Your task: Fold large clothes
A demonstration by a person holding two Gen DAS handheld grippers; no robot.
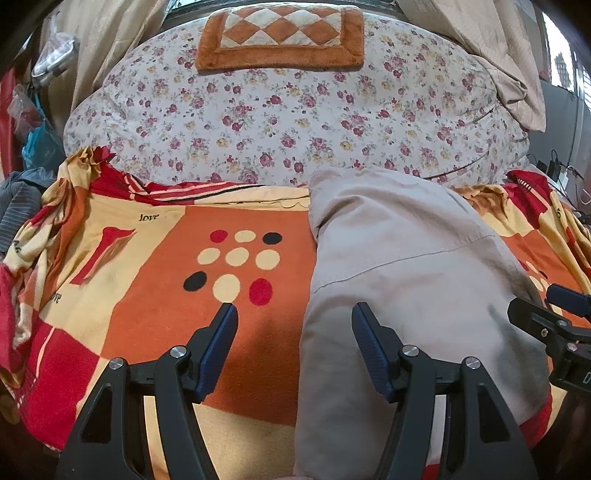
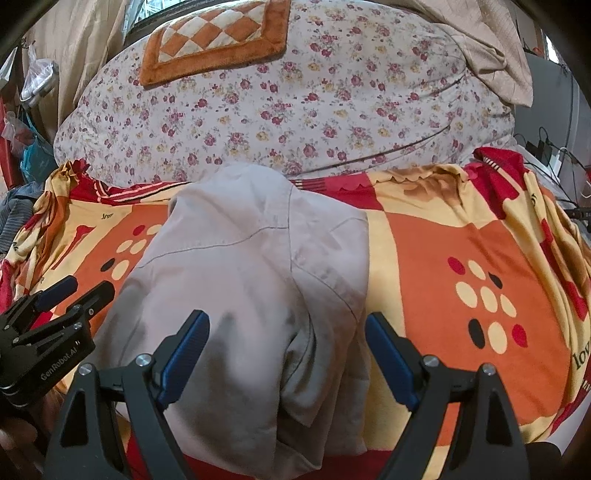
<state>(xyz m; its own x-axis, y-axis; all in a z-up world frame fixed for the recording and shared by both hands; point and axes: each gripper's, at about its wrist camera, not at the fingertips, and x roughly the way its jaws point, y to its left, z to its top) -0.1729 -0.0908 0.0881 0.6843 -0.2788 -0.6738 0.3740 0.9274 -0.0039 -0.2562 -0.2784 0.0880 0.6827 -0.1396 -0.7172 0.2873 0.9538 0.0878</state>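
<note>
One beige garment [image 1: 406, 266] – one patterned blanket [image 1: 155, 325], one floral quilt [image 1: 280, 122], one orange checkered mat [image 1: 280, 35] – two grippers: left gripper [image 1: 293, 319], right gripper [image 2: 286, 328].

Before you lies an orange, red and cream patterned blanket [image 1: 147, 295], a floral quilt [image 1: 280, 122] behind it, topped by an orange-and-white checked plush mat [image 1: 280, 37].

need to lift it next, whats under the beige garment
The beige garment lies on the orange, red and cream patterned blanket, which shows all round it. Anything beneath its folded layers is covered.
</note>
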